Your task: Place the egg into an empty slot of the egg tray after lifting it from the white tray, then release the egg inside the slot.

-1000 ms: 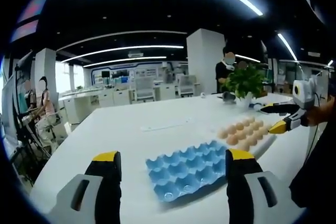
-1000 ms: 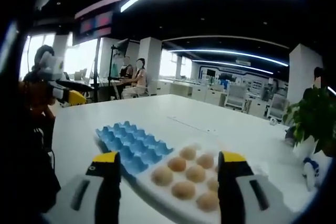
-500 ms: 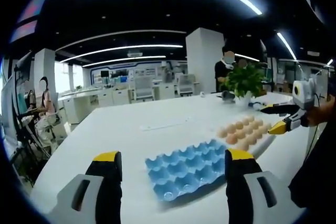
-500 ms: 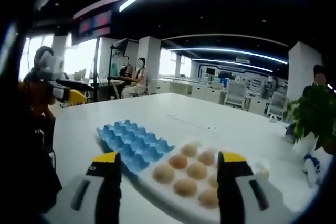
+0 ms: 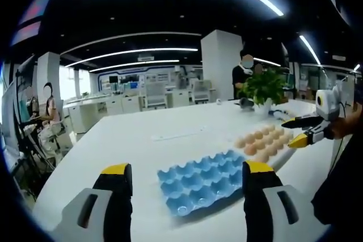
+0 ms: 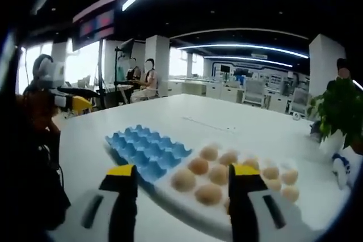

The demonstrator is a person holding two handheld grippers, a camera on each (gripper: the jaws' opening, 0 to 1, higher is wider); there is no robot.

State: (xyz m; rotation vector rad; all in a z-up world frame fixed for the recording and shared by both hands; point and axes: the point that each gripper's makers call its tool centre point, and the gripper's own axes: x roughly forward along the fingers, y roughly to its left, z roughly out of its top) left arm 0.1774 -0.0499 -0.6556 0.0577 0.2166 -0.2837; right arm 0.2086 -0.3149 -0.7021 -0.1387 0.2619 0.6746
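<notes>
A blue egg tray (image 5: pixel 203 181) with empty slots lies on the white table, between my left gripper's jaws; it is the blue egg tray (image 6: pixel 148 146) in the right gripper view. Beside it a white tray (image 6: pixel 177 199) holds several tan eggs (image 6: pixel 198 166), the eggs (image 5: pixel 262 141) also seen from the left. My left gripper (image 5: pixel 184 179) is open over the blue tray and holds nothing. My right gripper (image 6: pixel 184 179) is open above the eggs, empty. From the left view the right gripper (image 5: pixel 302 131) hovers over the white tray's far side, jaws apart.
A potted green plant (image 5: pixel 264 88) stands at the table's far edge near a standing person (image 5: pixel 244 75). A thin white strip (image 5: pixel 176 135) lies mid-table. Seated people (image 6: pixel 143 77) work at desks beyond the table. The left gripper (image 6: pixel 68 99) appears at the left of the right gripper view.
The right gripper has dipped and moved forward over the white tray, so the eggs sit closer between its jaws. The left gripper has stayed nearly still.
</notes>
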